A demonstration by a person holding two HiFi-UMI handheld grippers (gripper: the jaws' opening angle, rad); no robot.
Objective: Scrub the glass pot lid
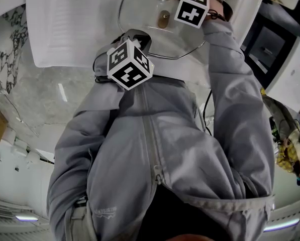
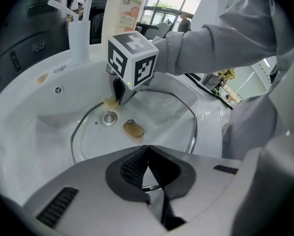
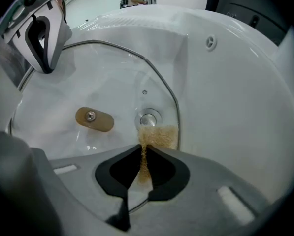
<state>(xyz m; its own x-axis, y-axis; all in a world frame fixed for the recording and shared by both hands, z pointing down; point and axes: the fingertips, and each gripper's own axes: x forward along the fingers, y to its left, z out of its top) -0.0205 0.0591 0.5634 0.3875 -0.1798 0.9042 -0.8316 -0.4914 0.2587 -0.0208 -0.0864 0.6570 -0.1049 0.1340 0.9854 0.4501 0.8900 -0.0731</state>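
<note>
The glass pot lid [image 3: 102,90] lies in a white sink [image 3: 235,107], with its tan oval knob [image 3: 94,119] showing through the glass. My right gripper [image 3: 143,149] is shut on a tan scrub pad [image 3: 159,135], which presses on the glass near the rim beside a round metal fitting [image 3: 147,119]. My left gripper [image 2: 147,149] is shut on the lid's [image 2: 151,117] near metal rim. From the left gripper view, the right gripper [image 2: 119,101] stands upright over the pad [image 2: 109,102]. In the head view only both marker cubes show above the lid [image 1: 160,39]; the jaws are hidden.
A white cup [image 2: 79,41] with sticks in it and a soap bottle [image 2: 123,14] stand on the sink's back ledge. An overflow hole [image 3: 212,42] sits in the sink wall. The person's grey jacket [image 1: 165,149] fills most of the head view.
</note>
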